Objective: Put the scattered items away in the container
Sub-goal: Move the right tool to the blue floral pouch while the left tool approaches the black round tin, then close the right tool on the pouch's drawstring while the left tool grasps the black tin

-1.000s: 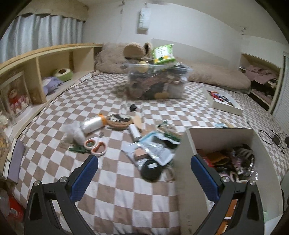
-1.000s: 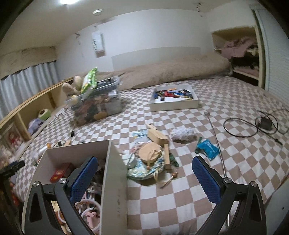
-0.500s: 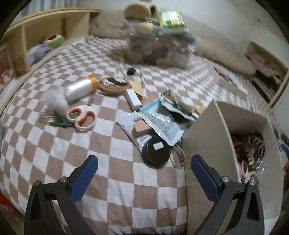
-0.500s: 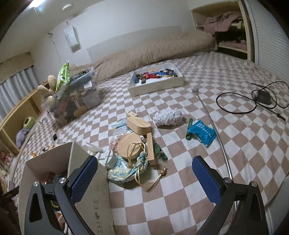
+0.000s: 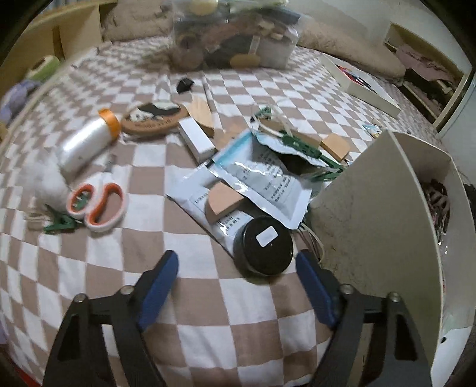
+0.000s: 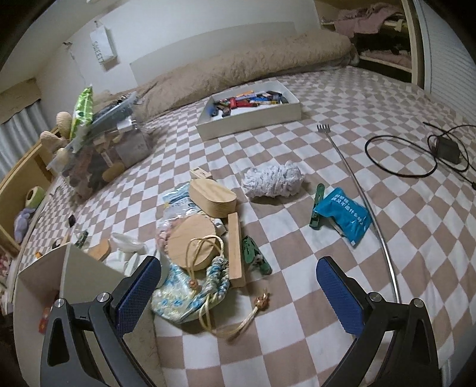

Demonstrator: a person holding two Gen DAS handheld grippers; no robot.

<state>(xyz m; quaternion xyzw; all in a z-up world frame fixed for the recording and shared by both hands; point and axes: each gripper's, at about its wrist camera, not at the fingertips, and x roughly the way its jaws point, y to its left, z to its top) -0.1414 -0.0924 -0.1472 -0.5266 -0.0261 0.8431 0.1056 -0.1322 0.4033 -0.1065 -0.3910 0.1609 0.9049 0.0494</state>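
Observation:
Small items lie scattered on a checked bedspread around a white box (image 5: 383,208). In the left wrist view a round black tin (image 5: 263,245) sits just beyond my left gripper (image 5: 238,268), beside foil pouches (image 5: 261,178), orange-handled scissors (image 5: 98,205) and a white bottle (image 5: 86,143). The left jaws are closing with nothing between them. In the right wrist view my right gripper (image 6: 238,277) is open above a patterned drawstring pouch (image 6: 190,291), round wooden lids (image 6: 193,241), a green clip (image 6: 255,256) and a blue packet (image 6: 345,217). The white box's corner (image 6: 65,268) stands at the left.
A clear bin full of things (image 5: 235,38) stands at the back, a flat white tray (image 6: 250,113) of small items further right. A long metal back-scratcher (image 6: 366,205) and a black cable with charger (image 6: 440,151) lie at the right. Wooden shelves (image 5: 74,26) line the left side.
Both grippers have dropped toward the bedspread and tilted downward, so the items look nearer. The left jaws have narrowed; the right jaws stay wide.

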